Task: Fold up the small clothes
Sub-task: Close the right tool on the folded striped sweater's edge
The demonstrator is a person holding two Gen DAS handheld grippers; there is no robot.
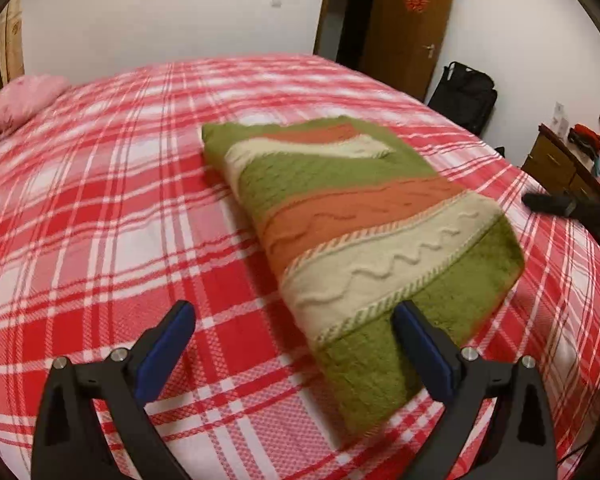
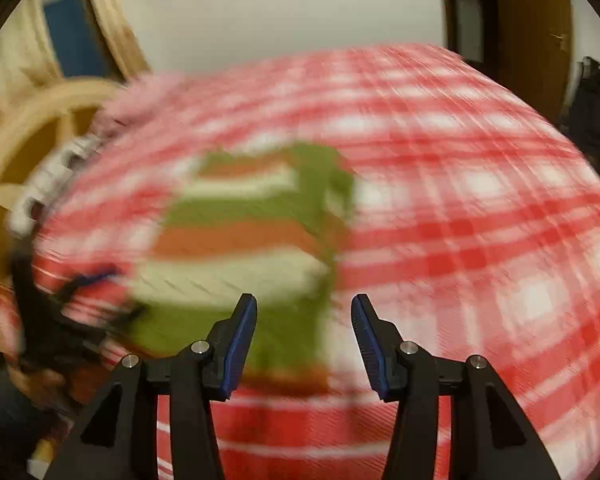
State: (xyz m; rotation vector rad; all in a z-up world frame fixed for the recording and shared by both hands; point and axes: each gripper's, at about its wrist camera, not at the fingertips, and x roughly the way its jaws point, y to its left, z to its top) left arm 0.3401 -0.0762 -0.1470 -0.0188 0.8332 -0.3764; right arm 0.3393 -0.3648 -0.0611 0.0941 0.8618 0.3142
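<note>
- Because the thick knitted garment striped in green, orange and cream point(image 1: 364, 216) already lies as a folded rectangle on the bed with the red-and-white checked cover point(image 1: 100, 208), you are handling a soft, bulky stack and not one flat layer.
- It sits a little toward your right side of the bed, its near green hem just ahead of your left gripper point(image 1: 296, 344).
- Your left gripper has its blue-padded fingers point(image 1: 168, 344) spread wide and holding nothing; the right-hand finger overlaps the garment's near green edge in the picture, but whether it touches the wool cannot be told.
- Your right gripper point(image 2: 304, 336) also has its fingers spread and empty, above the near right corner of the garment point(image 2: 252, 236); that view is smeared by motion, so fine detail is lost.
- Expect the knit to be limp, fairly light and springy, likely to sag and slide apart if you lift only the top layer.
- Judging by the thick rounded fold on the right edge, pinch through all layers at a corner or along the hem.
- The fuzzy surface should grip the pads well, so slipping seems a small risk; stretching the ribbing seems the larger one.
- The pink bundle of cloth point(image 1: 16, 104) lies well apart, at the far left.
</note>
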